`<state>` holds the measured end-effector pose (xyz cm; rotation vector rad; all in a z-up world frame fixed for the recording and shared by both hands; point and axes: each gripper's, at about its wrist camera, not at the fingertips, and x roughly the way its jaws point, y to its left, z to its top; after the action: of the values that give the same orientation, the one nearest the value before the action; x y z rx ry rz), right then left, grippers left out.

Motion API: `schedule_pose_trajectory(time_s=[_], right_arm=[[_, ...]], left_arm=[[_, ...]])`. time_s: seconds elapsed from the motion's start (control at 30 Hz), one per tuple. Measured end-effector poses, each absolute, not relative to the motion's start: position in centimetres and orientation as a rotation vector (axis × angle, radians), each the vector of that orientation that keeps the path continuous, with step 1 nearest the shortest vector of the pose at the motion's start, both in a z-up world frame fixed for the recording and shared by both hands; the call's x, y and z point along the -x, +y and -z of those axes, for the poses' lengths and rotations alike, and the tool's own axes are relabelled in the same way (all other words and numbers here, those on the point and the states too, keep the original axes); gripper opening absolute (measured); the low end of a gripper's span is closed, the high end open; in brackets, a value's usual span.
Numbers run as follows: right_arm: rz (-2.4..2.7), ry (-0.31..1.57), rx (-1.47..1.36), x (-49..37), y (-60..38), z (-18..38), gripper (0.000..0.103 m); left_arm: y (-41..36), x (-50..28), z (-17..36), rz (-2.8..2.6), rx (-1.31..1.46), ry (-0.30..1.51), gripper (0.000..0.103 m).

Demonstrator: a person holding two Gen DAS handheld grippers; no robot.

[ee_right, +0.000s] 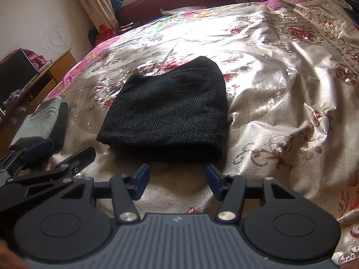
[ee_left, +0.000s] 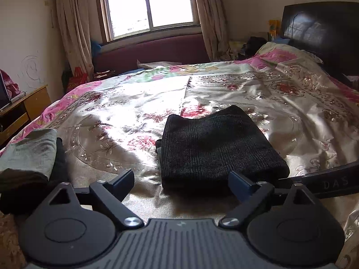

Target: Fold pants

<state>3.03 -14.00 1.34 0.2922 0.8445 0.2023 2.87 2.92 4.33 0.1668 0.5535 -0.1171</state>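
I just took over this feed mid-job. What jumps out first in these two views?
The dark folded pants lie mid-bed on the shiny floral bedspread, just ahead of both grippers. The left gripper and right gripper are open, holding nothing. A second pile of folded clothes sits at the bed's left edge, and a bright window glares behind.

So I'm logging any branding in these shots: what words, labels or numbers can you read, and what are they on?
"DAS": pale letters on the black arm of the right hand-held gripper, cut off at the picture's edge.
Small lightning-like mark, no letters: on each hand-held gripper's ribbed grey body.
Red bag by the curtain: print too blurred to read.
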Motion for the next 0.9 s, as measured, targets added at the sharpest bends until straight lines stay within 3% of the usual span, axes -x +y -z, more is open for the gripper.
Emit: schedule_pose_trajectory(time_s=[0.9], right_arm=[[-0.159,0.85,-0.289,0.6,-14.2,1.9,0.057]], left_arm=[[2.7,-0.6,-0.1,0.115,-0.205,0.675,0.103]])
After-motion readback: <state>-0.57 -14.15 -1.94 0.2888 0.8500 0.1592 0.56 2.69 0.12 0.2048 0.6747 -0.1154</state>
